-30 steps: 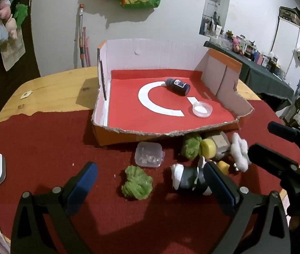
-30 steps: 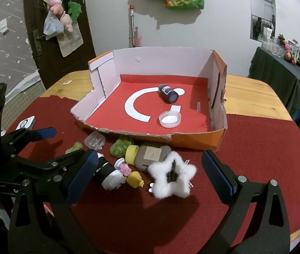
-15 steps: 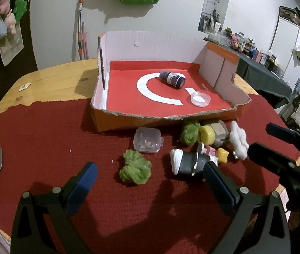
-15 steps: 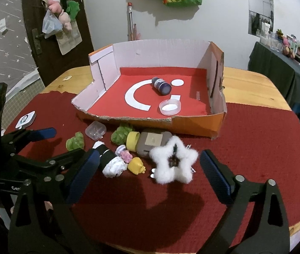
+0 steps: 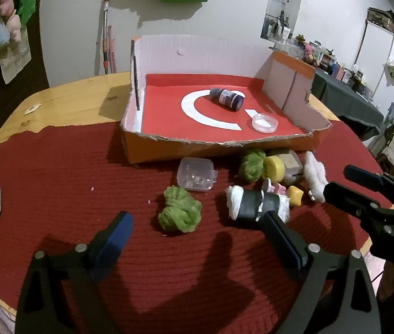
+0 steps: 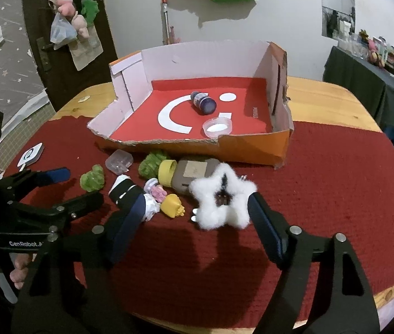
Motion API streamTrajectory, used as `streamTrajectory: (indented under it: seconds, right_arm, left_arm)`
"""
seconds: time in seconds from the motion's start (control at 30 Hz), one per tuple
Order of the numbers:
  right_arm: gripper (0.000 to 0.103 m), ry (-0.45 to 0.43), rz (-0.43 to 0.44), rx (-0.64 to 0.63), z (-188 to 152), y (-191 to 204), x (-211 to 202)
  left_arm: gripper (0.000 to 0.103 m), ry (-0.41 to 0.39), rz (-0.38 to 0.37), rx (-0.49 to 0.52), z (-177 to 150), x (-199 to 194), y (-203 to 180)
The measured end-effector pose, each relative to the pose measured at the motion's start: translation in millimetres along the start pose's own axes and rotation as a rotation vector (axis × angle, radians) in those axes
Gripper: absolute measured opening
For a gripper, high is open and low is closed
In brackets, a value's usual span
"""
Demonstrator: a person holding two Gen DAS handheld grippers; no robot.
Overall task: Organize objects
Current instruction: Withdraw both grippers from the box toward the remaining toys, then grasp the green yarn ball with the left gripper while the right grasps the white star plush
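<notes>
Left gripper [image 5: 197,228]: jaws closing slightly, standing wide, nothing grasped, the green pom-pom [image 5: 179,213] lying just ahead between them. Right gripper [image 6: 197,211]: jaws closing in, not yet pressing the white fluffy star [image 6: 222,199] sitting between them. Cardboard box [image 6: 252,150]: resting on the red mat [image 6: 322,181], holding a dark bottle [image 6: 203,103] on its side and a clear dish [image 6: 217,127].

A lived-in home: wooden table [image 5: 66,103], door [image 6: 34,32] hung with toys, cluttered sideboard [image 5: 344,94].
</notes>
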State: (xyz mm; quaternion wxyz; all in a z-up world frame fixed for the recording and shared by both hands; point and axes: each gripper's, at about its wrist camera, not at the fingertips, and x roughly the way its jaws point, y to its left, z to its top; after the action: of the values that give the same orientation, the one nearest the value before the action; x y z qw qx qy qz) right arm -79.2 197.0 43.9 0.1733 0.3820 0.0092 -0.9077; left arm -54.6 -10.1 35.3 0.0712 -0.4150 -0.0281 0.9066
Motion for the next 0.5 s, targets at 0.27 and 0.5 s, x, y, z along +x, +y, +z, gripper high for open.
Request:
streamTrajectory:
  seconds: [0.27, 0.5]
  right_arm:
    - [0.068, 0.021, -0.006, 0.007, -3, -7, 9]
    - [0.06, 0.033, -0.023, 0.039, -6, -18, 17]
  left_arm:
    - [0.091, 0.007, 0.016, -0.023, 1, 5, 12]
    - [0.085, 0.025, 0.018, -0.03, 0, 13, 18]
